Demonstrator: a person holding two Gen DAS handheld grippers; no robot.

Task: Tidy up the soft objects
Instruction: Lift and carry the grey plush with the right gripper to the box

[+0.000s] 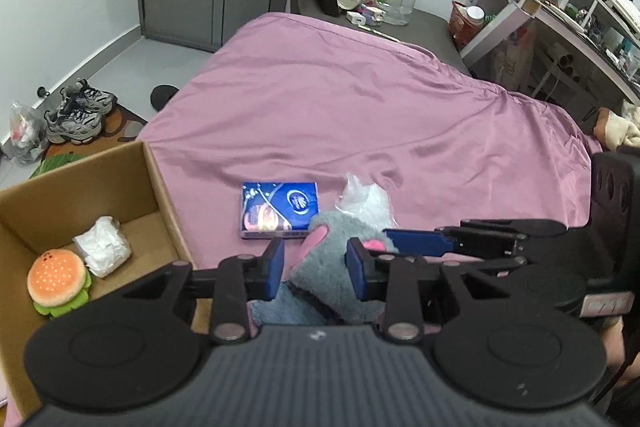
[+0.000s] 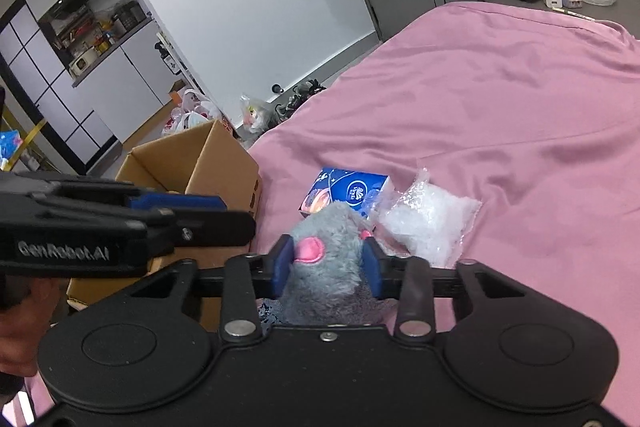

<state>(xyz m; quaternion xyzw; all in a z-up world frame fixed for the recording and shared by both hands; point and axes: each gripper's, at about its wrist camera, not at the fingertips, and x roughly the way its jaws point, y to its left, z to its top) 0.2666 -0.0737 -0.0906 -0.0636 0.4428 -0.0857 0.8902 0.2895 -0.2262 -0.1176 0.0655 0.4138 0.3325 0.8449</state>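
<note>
Grey fluffy plush mouse with pink ears (image 1: 340, 267) sits on the pink bed sheet (image 1: 360, 107), beside the open cardboard box (image 1: 160, 195); our left hand-held gripper (image 1: 316, 267) and right hand-held gripper (image 2: 326, 267) both clench it.

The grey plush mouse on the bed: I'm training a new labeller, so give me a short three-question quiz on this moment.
1. True or false: both grippers close on the grey plush mouse.
2. Which item lies inside the cardboard box? A) burger plush B) blue tissue pack C) clear plastic bag
3. Fill in: the blue tissue pack lies on the ____ bedsheet.

Key: 1 true, the left gripper and right gripper each pinch it; 2 A, burger plush; 3 pink.
</note>
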